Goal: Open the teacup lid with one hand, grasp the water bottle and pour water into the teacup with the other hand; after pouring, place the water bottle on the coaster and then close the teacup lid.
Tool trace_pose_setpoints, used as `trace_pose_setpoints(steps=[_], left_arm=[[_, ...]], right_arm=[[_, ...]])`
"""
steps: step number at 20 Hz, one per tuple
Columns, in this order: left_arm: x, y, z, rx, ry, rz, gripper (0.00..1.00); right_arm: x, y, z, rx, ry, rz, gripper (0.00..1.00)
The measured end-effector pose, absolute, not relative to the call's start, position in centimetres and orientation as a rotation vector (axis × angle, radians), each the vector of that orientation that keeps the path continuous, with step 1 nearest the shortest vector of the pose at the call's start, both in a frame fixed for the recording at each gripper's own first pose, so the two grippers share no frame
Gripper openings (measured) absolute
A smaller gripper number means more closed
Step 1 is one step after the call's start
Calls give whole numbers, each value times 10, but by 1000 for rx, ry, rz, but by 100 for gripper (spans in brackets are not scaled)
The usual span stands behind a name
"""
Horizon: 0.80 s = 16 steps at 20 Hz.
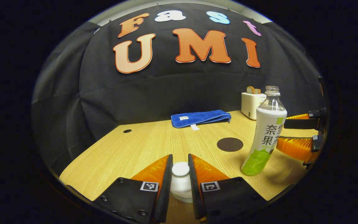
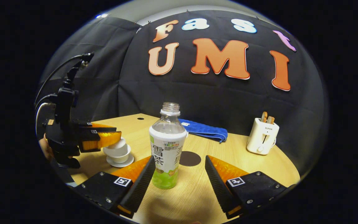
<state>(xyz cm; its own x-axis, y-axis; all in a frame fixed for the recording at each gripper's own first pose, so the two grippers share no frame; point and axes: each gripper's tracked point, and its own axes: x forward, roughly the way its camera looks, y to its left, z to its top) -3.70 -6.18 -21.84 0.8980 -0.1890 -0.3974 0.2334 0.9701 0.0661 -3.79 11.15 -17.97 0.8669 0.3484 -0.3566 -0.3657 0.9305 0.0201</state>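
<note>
A white teacup (image 1: 181, 189) stands on its saucer (image 2: 120, 162) at the table's near left. My left gripper (image 1: 180, 156) is shut on the knob of the teacup lid (image 1: 180, 169), which rests on the cup. In the right gripper view, the left gripper (image 2: 118, 132) reaches over the cup from the left. The uncapped water bottle (image 2: 168, 146), with a white and green label, stands upright on the table. My right gripper (image 2: 179, 158) is open around the bottle's lower part, the bottle close to its left finger. The bottle (image 1: 267, 133) also shows in the left gripper view, with the right gripper (image 1: 286, 134) behind it. A dark round coaster (image 1: 230, 144) lies bare beyond the bottle.
A folded blue towel (image 1: 200, 118) lies at the back of the wooden table (image 1: 141, 146). A white toaster (image 2: 263, 137) with bread in it stands at the back right. A small hole (image 1: 127, 131) is in the table's far left corner.
</note>
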Motion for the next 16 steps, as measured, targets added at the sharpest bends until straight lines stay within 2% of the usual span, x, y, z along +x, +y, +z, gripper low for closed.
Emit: trace_pose_setpoints(steps=[6, 9, 12, 13, 16], left_arm=[[-32, -35, -210, 113, 364, -157, 36], [-33, -20, -208, 107, 359, -121, 36], [-38, -4, -207, 107, 357, -95, 34], [-39, 0, -207, 106, 355, -87, 35], [-43, 11, -206, 91, 350, -67, 35]], right_arm=[[-29, 132, -194, -57, 399, 401, 93], [-27, 140, -202, -80, 420, 409, 83], [-26, 145, -209, -81, 448, 401, 77], [-24, 146, -209, -74, 449, 398, 71], [-22, 148, -207, -61, 456, 392, 68]])
